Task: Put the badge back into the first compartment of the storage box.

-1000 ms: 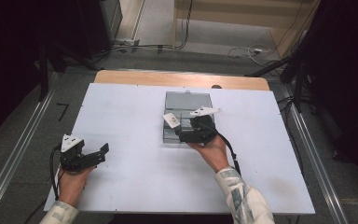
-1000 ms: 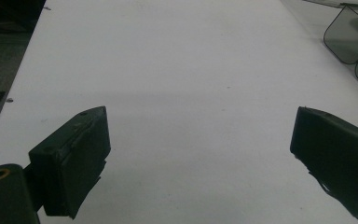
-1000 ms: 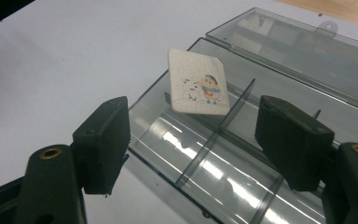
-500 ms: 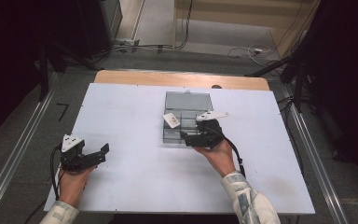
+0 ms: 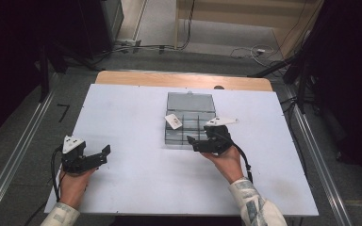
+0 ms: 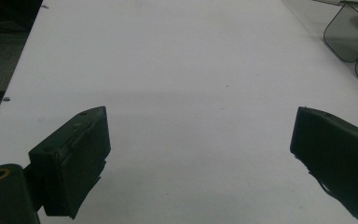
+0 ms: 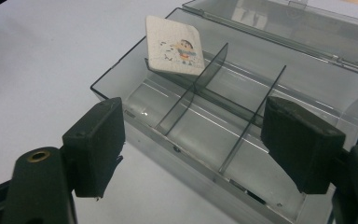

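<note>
Overhead, white table (image 5: 136, 117) on grey floor (image 5: 23, 122), dark surroundings; both grippers' jaws apart, empty.

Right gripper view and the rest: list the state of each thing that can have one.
Clear box: lid open, laid back; compartments bare.
White tile: tilted, propped on the box's rim and a divider.
Right claw: open, jaws just widened, nothing between them.
Left claw: open, nothing held, over the white table.
</note>
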A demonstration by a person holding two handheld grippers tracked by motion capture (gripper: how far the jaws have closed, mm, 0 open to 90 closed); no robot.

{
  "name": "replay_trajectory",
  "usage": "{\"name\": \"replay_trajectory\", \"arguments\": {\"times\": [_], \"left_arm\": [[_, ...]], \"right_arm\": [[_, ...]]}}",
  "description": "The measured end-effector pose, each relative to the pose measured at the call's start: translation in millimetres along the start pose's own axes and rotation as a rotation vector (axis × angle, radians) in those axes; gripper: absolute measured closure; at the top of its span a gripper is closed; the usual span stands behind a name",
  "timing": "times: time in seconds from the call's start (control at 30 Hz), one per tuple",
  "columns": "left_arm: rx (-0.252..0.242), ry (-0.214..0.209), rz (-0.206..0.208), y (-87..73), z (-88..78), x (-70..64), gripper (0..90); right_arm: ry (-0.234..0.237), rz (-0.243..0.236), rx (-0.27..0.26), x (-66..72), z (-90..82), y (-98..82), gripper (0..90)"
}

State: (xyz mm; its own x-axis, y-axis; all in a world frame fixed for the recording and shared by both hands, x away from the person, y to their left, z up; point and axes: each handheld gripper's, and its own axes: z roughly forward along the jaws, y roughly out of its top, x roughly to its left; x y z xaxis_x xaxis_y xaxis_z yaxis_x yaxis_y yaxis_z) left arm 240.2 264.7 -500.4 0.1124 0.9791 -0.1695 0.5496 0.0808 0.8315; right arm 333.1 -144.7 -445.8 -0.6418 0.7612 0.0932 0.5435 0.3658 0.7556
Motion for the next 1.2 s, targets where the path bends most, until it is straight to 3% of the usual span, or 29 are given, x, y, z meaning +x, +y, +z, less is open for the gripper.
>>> {"name": "replay_trajectory", "arguments": {"times": [1.2], "left_arm": [[0.003,0.004,0.002,-0.7,1.2,-2.1,5.2]], "right_arm": [[-0.04,0.048,-0.014,-26.3,-24.3,-30.9,18.9]]}}
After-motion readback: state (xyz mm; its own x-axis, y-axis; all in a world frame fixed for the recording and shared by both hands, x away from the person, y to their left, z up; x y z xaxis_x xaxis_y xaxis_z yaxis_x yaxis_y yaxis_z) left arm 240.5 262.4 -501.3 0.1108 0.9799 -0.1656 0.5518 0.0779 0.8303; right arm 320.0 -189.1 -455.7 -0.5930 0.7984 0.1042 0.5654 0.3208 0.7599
